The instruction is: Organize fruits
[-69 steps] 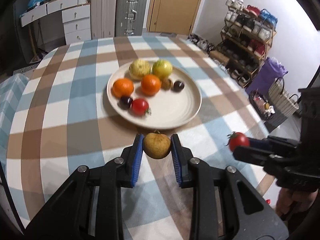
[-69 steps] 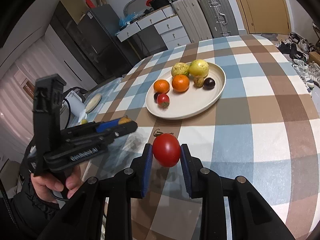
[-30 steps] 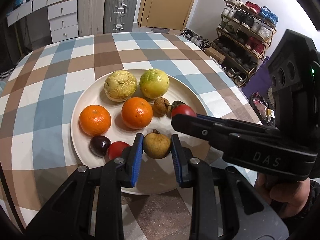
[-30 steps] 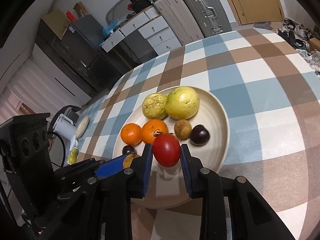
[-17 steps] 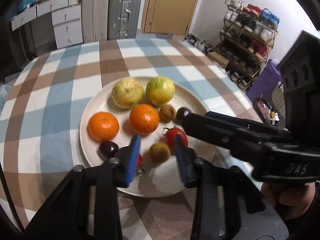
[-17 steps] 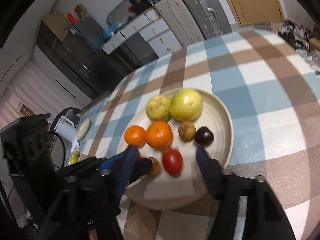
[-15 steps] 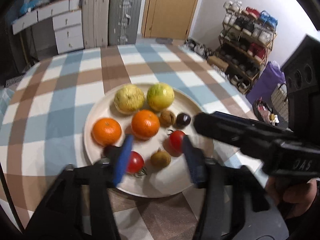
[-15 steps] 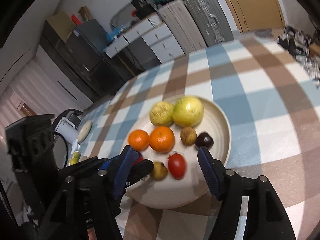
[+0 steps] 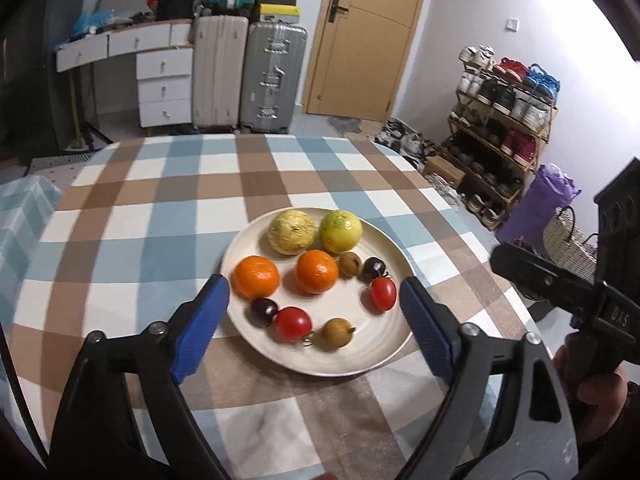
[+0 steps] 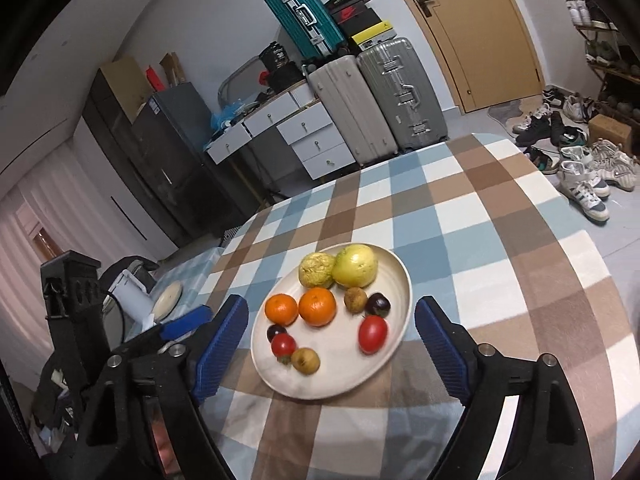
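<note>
Both grippers, left gripper (image 9: 314,302) and right gripper (image 10: 332,330), hang with jaws wide and empty over the loaded plate (image 9: 394,344); placing looks finished, next probably withdraw.

Premises: a private home, a lived-in room serving as dining and storage space. Evidence: a table (image 9: 132,216) under a checked cloth carries a plate (image 9: 384,360) of fruit. Two upright suitcases (image 9: 276,76) stand against the far wall, a teal one (image 10: 304,16) and shoeboxes (image 10: 360,12) stacked above them. A white drawer unit (image 9: 164,84) sits alongside. A shoe rack (image 9: 504,120) filled with footwear occupies the right wall; loose shoes (image 10: 580,160) lie on the floor near a wooden door (image 9: 368,36).
</note>
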A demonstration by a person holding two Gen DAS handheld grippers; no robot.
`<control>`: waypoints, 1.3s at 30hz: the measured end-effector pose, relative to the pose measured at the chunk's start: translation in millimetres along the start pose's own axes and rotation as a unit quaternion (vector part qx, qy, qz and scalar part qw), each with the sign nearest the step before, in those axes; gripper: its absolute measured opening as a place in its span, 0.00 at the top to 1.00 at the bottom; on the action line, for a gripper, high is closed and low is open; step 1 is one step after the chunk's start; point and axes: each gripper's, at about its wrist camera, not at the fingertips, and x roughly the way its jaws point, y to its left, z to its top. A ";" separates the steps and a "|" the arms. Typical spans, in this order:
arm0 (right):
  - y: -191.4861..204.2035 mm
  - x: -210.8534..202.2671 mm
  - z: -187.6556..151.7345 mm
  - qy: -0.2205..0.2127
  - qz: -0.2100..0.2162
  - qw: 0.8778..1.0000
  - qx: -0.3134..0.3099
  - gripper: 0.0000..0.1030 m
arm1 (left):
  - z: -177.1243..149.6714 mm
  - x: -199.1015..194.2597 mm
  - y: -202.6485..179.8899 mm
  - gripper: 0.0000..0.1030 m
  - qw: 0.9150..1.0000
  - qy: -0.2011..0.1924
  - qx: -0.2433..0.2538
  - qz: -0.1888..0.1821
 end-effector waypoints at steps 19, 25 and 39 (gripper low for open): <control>60.1 -86.2 -60.2 -0.071 -0.038 0.991 -0.107 0.00 | -55.8 -121.6 5.2 0.01 0.992 -0.092 -0.004 0.083; 64.1 -102.0 -76.3 -0.079 -0.070 0.987 -0.120 0.00 | -71.3 -141.9 5.8 0.01 0.993 -0.091 -0.014 0.077; 71.8 -97.1 -81.2 -0.076 -0.083 0.982 -0.149 0.00 | -72.5 -140.6 -8.6 0.01 0.994 -0.087 0.001 0.068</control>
